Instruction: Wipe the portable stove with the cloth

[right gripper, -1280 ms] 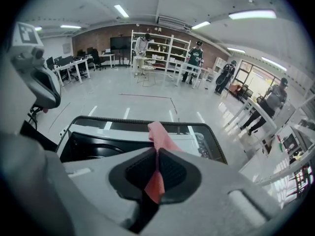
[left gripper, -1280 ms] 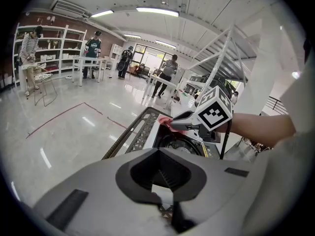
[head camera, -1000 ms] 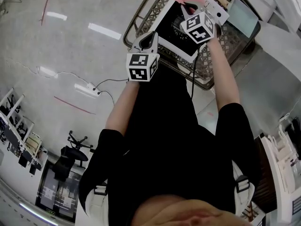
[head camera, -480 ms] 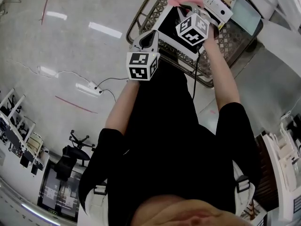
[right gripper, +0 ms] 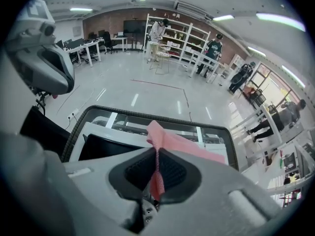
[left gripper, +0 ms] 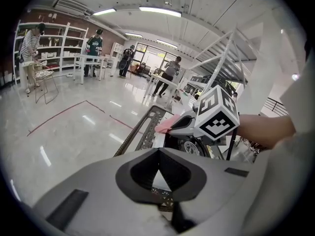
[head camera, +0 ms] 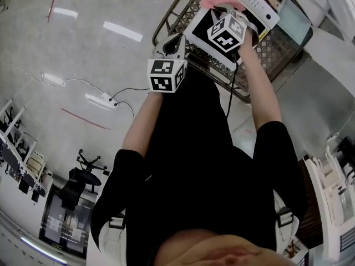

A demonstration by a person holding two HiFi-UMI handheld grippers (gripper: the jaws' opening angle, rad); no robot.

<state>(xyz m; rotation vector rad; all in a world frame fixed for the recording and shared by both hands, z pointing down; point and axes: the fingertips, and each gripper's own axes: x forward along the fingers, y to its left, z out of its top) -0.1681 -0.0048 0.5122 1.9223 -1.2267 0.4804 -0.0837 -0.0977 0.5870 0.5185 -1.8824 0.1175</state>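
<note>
Now, right hand-held gripper (right gripper: 156,152) pinching cloth (right gripper: 178,142) at stove (right gripper: 104,148), left hand-held gripper (left gripper: 159,150) closed, empty.

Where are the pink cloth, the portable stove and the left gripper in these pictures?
pink cloth (right gripper: 172,142), right gripper view, on its free fold.
portable stove (head camera: 201,29), head view, on its black top.
left gripper (left gripper: 158,154), left gripper view, where its jaws meet.

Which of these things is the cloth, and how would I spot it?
Find the dark woven table; on it sits the white portable stove with a black top. Over it, the right claw pinches the pink cloth, the only pink, soft thing there.
</note>
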